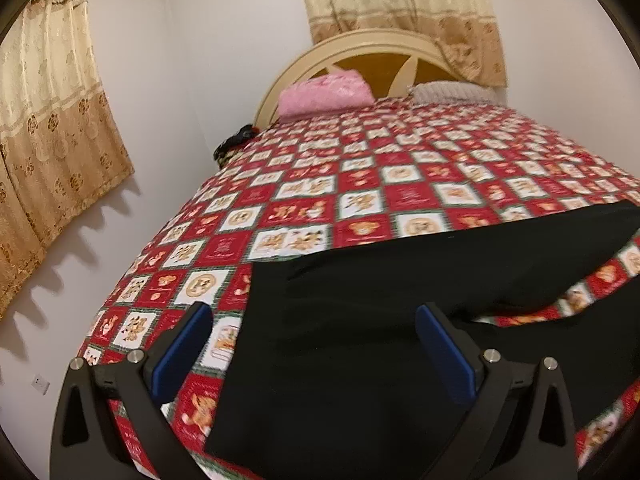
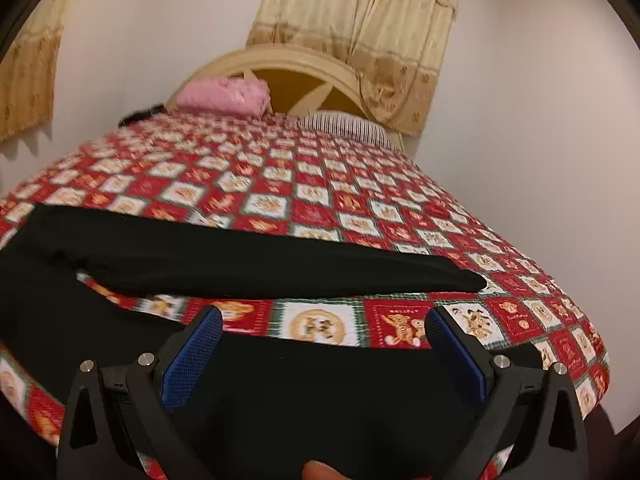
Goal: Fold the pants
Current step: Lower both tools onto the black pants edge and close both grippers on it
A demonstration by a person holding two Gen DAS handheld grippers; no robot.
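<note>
The black pants (image 1: 360, 320) lie spread flat on the near part of the bed, on top of a red and white checked bedspread (image 1: 320, 184) printed with little bears and tigers. In the left wrist view the waist end fills the lower middle of the picture and the two legs run off to the right, with a wedge of bedspread showing between them. In the right wrist view the same pants (image 2: 248, 256) show as one leg stretched across the middle of the bed, its cuff ending toward the right, and a second leg lying closer to the camera, again with a strip of bedspread between the two.

The left gripper (image 1: 316, 320) hovers over the waist end with its blue-padded jaws released and wide apart, holding nothing. The right gripper (image 2: 324, 324) sits above the nearer leg, jaws likewise spread open and empty; whether either touches the cloth cannot be told. A fingertip (image 2: 320, 471) shows at the bottom edge of the right view.

At the far end of the bed a pink pillow (image 1: 324, 94) and a striped pillow (image 2: 344, 126) rest against a cream arched headboard (image 1: 360, 46). Beige patterned curtains (image 1: 404, 4) hang behind it and on the left wall
</note>
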